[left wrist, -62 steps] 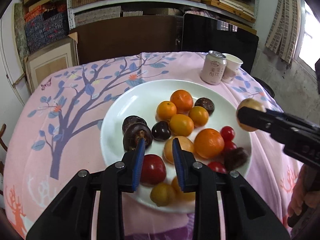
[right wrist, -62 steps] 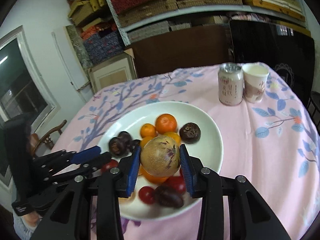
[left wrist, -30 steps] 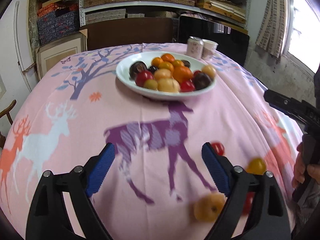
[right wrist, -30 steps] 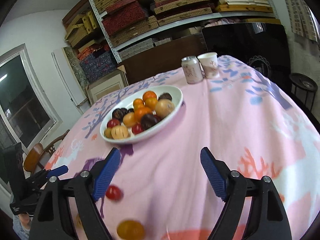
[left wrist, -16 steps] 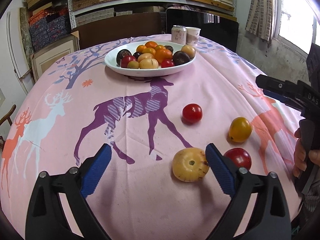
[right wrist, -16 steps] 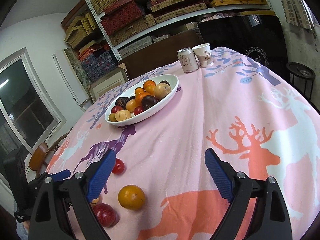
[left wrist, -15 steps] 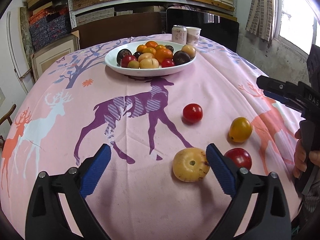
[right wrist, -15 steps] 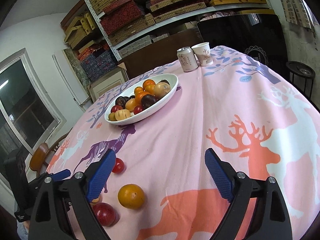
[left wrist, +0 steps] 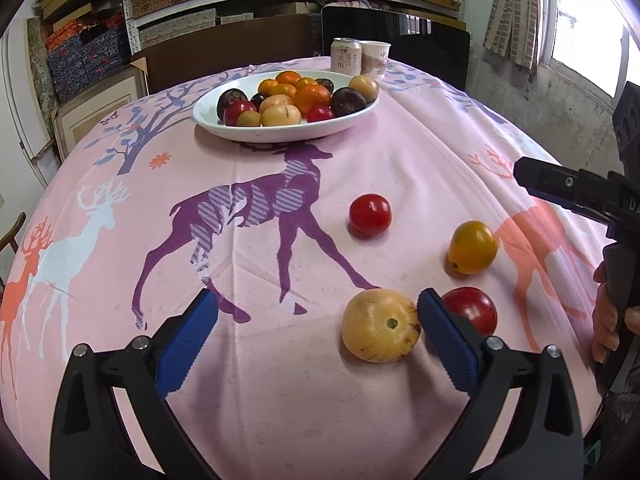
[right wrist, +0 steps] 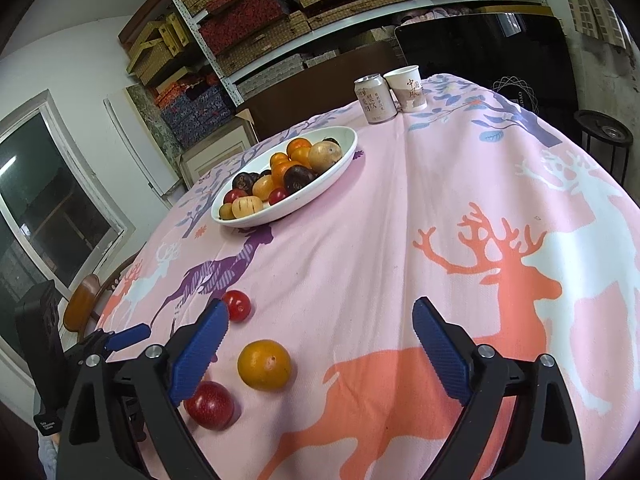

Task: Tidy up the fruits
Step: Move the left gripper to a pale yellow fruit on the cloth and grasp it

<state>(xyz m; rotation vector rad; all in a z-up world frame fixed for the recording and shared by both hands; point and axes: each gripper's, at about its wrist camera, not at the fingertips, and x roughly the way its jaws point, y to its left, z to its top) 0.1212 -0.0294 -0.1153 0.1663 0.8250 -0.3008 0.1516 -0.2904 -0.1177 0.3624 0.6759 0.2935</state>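
Four fruits are still lying loose on the cloth (left wrist: pixel 120 240), most sitting in the plate (left wrist: pixel 224 126) w/ both grippers opening empty: left gripper (left wrist: pixel 318 336) w/ yellow fruit (left wrist: pixel 380 325) just inside its right jaw, right gripper (right wrist: pixel 320 354) w/ orange fruit (right wrist: pixel 264 365) btwn its jaws.

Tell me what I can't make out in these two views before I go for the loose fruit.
- Pale yellow fruit: absent from the right wrist view, behind that gripper's own finger.
- Dark red fruit: left wrist view, partly behind the left gripper's finger.
- Plate: lower fruit buried under the pile.
- Can lettering: too small.
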